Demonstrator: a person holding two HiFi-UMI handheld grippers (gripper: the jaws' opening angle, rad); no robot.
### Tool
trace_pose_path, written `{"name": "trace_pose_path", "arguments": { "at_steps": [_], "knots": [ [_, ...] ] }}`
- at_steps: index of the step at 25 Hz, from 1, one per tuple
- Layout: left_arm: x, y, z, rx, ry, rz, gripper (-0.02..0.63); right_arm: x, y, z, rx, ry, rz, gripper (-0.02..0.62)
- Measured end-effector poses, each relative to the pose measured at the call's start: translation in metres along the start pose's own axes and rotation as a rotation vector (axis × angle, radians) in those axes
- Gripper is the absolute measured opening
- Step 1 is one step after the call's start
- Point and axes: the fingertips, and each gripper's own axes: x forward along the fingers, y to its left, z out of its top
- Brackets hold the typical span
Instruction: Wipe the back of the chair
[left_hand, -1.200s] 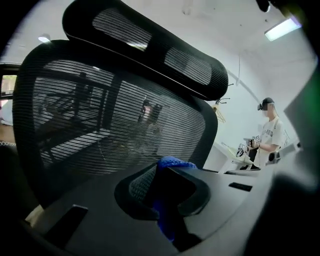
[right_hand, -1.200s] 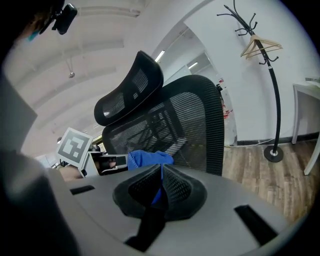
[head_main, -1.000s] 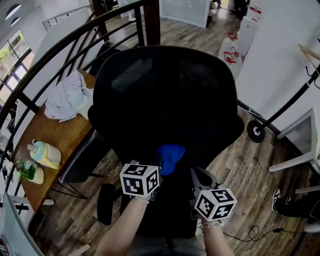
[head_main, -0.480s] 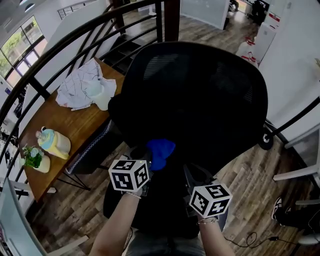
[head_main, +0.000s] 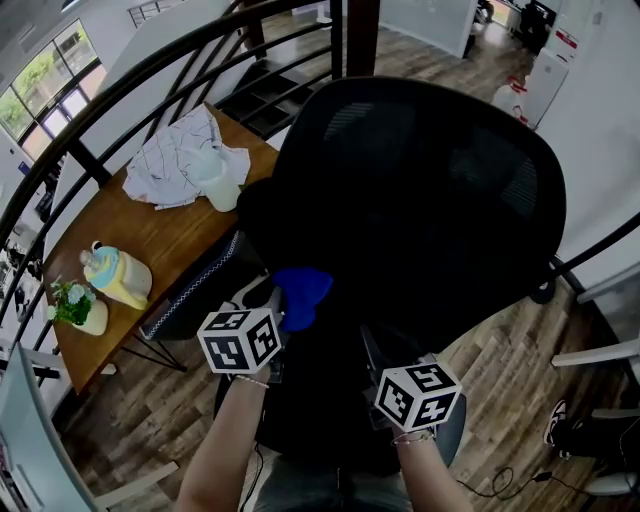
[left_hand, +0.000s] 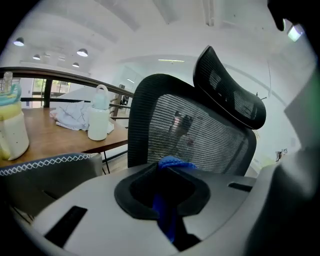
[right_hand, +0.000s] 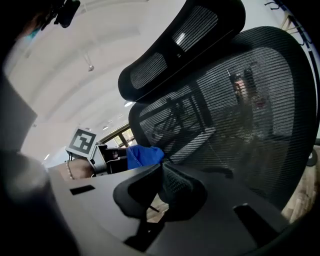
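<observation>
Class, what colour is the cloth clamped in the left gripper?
Bright blue; the cloth shows best in the head view.

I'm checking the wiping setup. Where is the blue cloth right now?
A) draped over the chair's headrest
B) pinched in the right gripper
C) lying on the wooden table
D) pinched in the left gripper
D: the left gripper view shows the blue cloth clamped between the jaws of the left gripper, just in front of the mesh chair back.
</observation>
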Motion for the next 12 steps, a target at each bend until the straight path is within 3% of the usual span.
{"name": "trace_pose_path", "arguments": {
  "at_steps": [12],
  "knots": [
    [-0.027, 0.019, -0.002, -0.042, -0.028, 0.044, 0.035, -0.017, 0.001, -0.001, 0.009, -0.026, -0.027, 0.031]
  ]
}}
